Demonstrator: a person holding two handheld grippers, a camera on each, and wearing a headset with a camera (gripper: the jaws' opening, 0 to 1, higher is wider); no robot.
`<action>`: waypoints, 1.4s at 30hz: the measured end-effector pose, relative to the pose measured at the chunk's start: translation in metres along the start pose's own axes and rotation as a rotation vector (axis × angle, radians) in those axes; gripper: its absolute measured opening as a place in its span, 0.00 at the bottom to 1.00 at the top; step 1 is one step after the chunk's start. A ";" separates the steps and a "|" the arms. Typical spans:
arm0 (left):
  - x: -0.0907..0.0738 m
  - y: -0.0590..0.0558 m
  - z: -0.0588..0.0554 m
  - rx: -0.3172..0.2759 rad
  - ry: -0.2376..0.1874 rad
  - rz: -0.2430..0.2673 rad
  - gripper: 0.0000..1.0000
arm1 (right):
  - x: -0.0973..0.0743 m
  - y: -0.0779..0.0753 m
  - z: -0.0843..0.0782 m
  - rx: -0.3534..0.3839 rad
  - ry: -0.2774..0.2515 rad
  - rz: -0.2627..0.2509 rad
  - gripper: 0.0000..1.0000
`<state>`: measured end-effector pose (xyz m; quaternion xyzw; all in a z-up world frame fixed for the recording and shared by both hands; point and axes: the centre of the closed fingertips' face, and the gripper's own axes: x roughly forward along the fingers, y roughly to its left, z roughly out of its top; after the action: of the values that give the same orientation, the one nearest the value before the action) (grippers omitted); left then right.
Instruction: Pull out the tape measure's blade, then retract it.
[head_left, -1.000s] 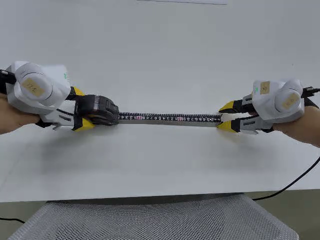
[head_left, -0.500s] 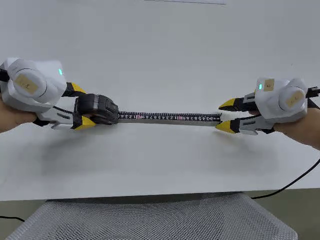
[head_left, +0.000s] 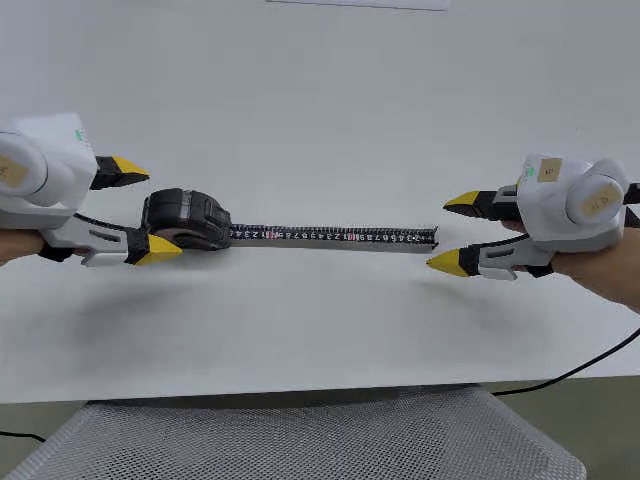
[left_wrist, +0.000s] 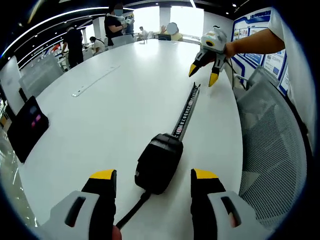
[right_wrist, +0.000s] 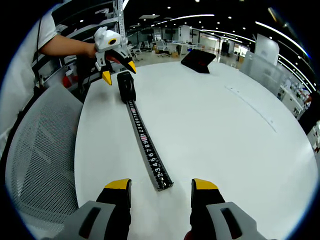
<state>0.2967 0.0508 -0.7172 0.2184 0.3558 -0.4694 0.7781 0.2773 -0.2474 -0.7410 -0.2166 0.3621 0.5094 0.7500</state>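
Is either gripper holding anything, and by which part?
Nothing is held: left gripper and right gripper are open, and the tape measure lies free on the table.

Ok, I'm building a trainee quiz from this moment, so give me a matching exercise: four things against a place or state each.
Things:
1 tape measure case
2 blade
3 right gripper
4 mesh chair

States:
A open, holding nothing
B grey, at the near edge of the table
C black, between the open fingers of the left gripper
D pulled out, lying flat on the table

Pairs: 1-C; 2-D; 3-A; 4-B.
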 end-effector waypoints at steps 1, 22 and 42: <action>-0.001 0.000 0.000 -0.005 -0.003 0.001 0.59 | -0.001 0.000 0.000 0.001 0.001 -0.002 0.46; -0.042 -0.007 -0.009 -0.097 -0.107 0.113 0.63 | -0.018 0.020 0.006 0.062 -0.049 -0.076 0.60; -0.053 -0.037 -0.015 -0.191 -0.197 0.192 0.72 | -0.029 0.036 0.020 0.116 -0.153 -0.152 0.72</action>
<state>0.2424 0.0740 -0.6868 0.1292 0.2984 -0.3762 0.8676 0.2445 -0.2372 -0.7049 -0.1602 0.3152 0.4441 0.8232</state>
